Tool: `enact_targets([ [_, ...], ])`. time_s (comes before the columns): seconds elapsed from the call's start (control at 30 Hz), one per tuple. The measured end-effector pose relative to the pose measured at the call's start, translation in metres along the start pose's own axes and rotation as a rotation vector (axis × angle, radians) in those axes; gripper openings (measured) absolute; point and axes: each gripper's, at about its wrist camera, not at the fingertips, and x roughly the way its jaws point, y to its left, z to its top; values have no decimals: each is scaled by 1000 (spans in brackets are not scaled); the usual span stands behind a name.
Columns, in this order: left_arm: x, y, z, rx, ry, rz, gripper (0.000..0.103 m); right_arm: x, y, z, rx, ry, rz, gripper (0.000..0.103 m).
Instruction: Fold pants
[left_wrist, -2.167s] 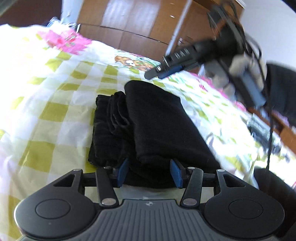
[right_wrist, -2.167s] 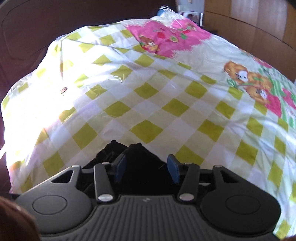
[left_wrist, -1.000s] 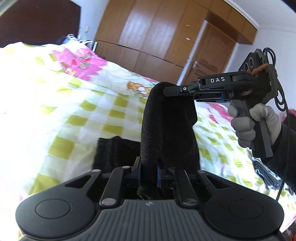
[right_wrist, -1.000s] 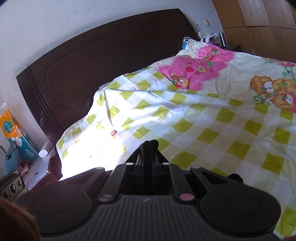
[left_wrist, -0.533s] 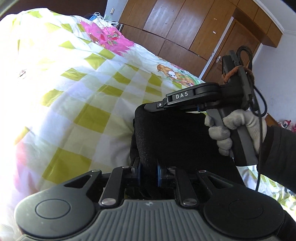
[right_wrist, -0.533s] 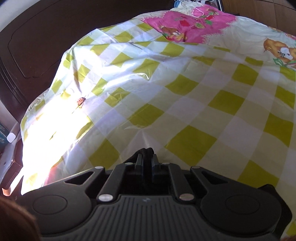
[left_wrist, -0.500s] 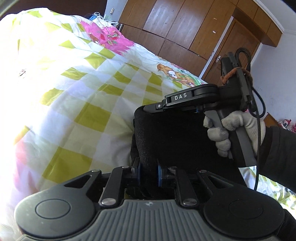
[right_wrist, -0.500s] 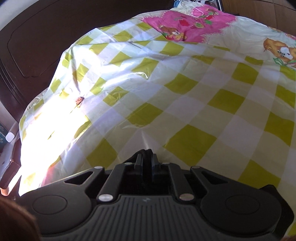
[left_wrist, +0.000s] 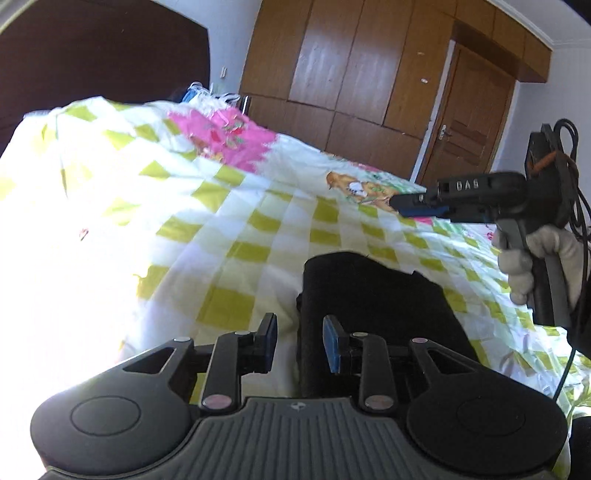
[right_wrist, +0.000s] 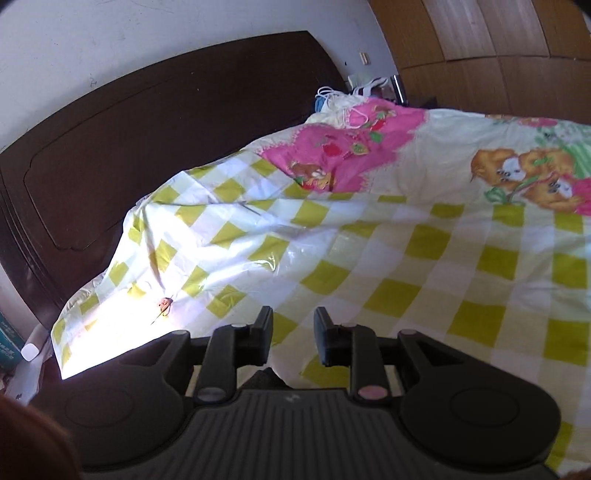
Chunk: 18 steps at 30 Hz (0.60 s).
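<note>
Both grippers were open and empty: the left gripper (left_wrist: 300, 345) hung near the folded black pants (left_wrist: 373, 314), the right gripper (right_wrist: 292, 341) (glove-held) over the checked bedspread (right_wrist: 406, 258), headboard (right_wrist: 147, 140) far left.

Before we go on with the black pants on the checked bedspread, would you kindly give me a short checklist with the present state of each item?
1. Left gripper open, gripping nothing: ok.
2. Right gripper open, nothing between its fingers: ok.
3. Folded black pants lying as one compact stack on the yellow-and-white checked bedspread: ok.
4. Right gripper clear of the pants, held above the bed in the left wrist view: ok.
5. Fold edges aligned all round: cannot tell; the near side is hidden behind the left gripper.
</note>
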Motion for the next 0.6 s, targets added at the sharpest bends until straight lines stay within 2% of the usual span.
enact_targets([
  [0.1, 12, -19, 6, 57, -3, -52, 42, -22, 4, -19, -34, 21, -38, 25],
  [0.2, 41, -39, 7, 135, 5, -97, 42, -21, 0, -46, -37, 61, -73, 24],
  [0.27, 60, -46, 4, 197, 11, -92, 42, -13, -8, -59, -3, 89, -70, 23],
  [0.3, 70, -46, 1, 217, 31, -74, 42, -8, -11, -66, -5, 99, -68, 18],
  [0.33, 82, -44, -4, 226, 68, -58, 42, -2, -13, -72, -29, 108, -110, 19],
  [0.37, 91, -39, -10, 226, 99, -55, 42, 7, -17, -79, -49, 130, -161, 14],
  [0.43, 102, -32, -22, 226, 132, -40, 43, 20, -31, -91, -21, 154, -167, 11],
  [0.5, 100, -36, -30, 280, 115, -31, 43, 25, -40, -100, 13, 133, -147, 9],
  [0.6, 97, -38, -27, 275, 120, -27, 43, 23, -41, -101, 24, 117, -146, 8],
])
